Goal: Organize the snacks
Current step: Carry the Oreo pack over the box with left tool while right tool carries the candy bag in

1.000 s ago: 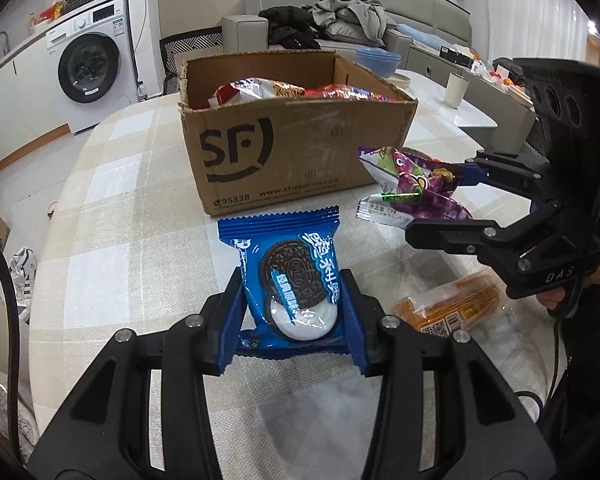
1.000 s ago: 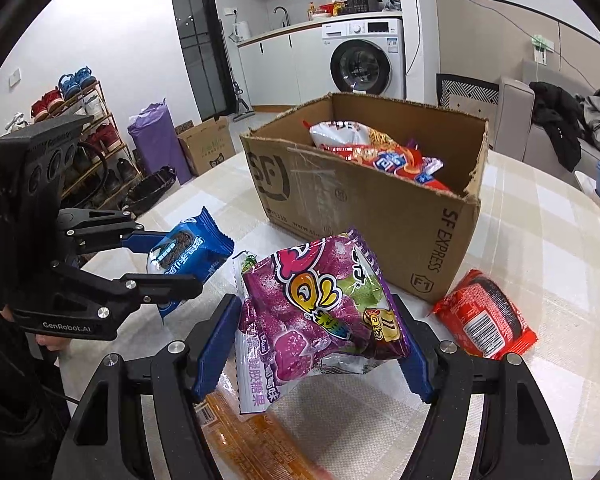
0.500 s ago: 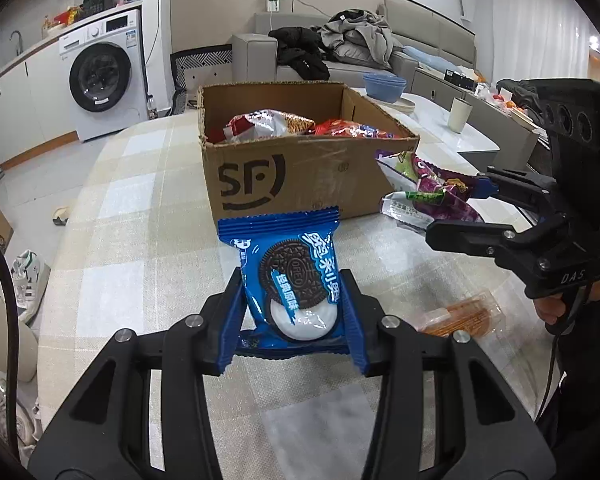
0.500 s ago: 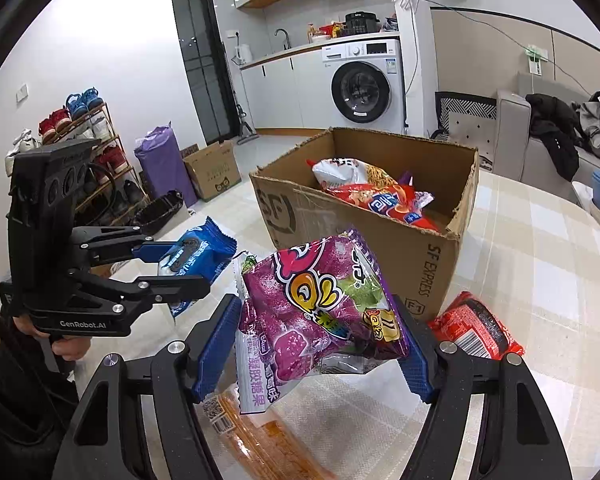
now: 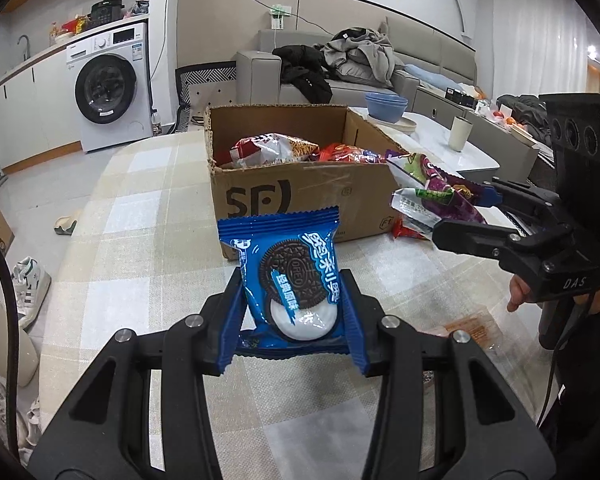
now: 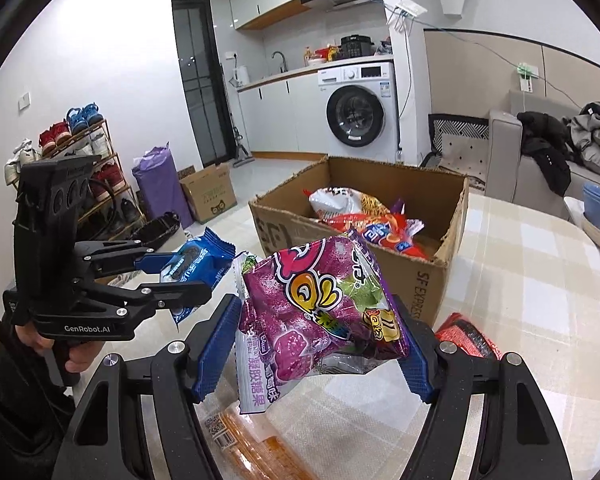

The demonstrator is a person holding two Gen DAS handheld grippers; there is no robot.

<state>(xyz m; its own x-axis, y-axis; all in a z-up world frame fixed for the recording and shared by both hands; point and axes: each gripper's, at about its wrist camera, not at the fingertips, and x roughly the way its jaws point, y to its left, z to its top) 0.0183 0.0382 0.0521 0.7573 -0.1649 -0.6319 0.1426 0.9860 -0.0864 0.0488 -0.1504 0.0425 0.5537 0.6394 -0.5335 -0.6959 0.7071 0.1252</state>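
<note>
the blue cookie pack [image 5: 290, 280] stands up between the left gripper [image 5: 292, 320] pads, squeezed tight. the purple candy bag [image 6: 324, 312] is puffy and tilted, pinched in the right gripper [image 6: 320, 344]. the brown box [image 5: 296, 196] sits ahead of both grippers, open, with snack bags [image 5: 276, 148] inside.

Black claw [image 5: 294, 328], blue ribbed pads [image 5: 232, 320]

Checked table [image 5: 140, 240], cardboard box [image 5: 300, 196], red packet [image 6: 468, 340], orange packet [image 6: 260, 452]
</note>
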